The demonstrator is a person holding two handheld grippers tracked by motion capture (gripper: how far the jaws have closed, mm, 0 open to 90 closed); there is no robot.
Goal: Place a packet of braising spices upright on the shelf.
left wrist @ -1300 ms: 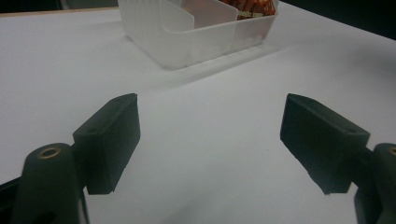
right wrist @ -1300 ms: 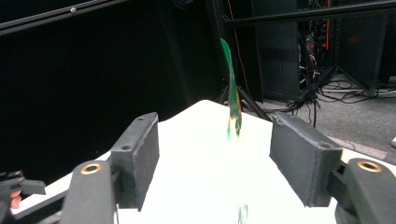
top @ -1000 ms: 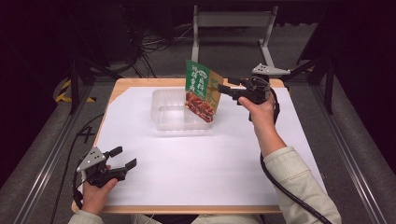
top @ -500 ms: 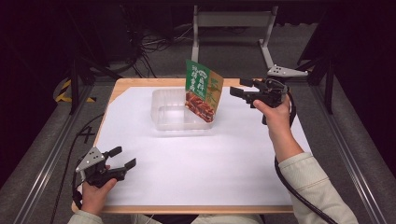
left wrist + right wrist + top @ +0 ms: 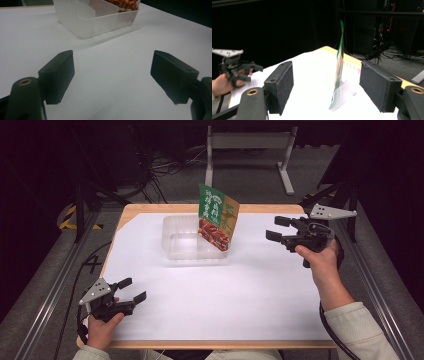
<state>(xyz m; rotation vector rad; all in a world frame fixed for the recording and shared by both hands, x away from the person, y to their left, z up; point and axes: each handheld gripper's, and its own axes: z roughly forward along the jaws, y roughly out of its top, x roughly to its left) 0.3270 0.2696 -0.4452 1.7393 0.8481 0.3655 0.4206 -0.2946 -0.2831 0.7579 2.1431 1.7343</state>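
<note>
A green and red snack packet stands upright in the right end of a clear plastic tray at the back middle of the table. My right gripper hovers open to the right of it, well apart, with nothing between its jaws. In the right gripper view the packet shows edge-on between the open jaws, farther off. My left gripper rests open near the front left corner, empty. In the left gripper view the tray lies ahead with the packet's lower end inside it.
A white sheet covers the wooden table. A metal stand is on the floor behind the table, with cables beside it. Rails run along both sides. In the right gripper view the left hand and its gripper show far off.
My right gripper has drawn away from the packet to the right and a little toward the person. The packet stays standing in the tray. The left gripper has not moved.
</note>
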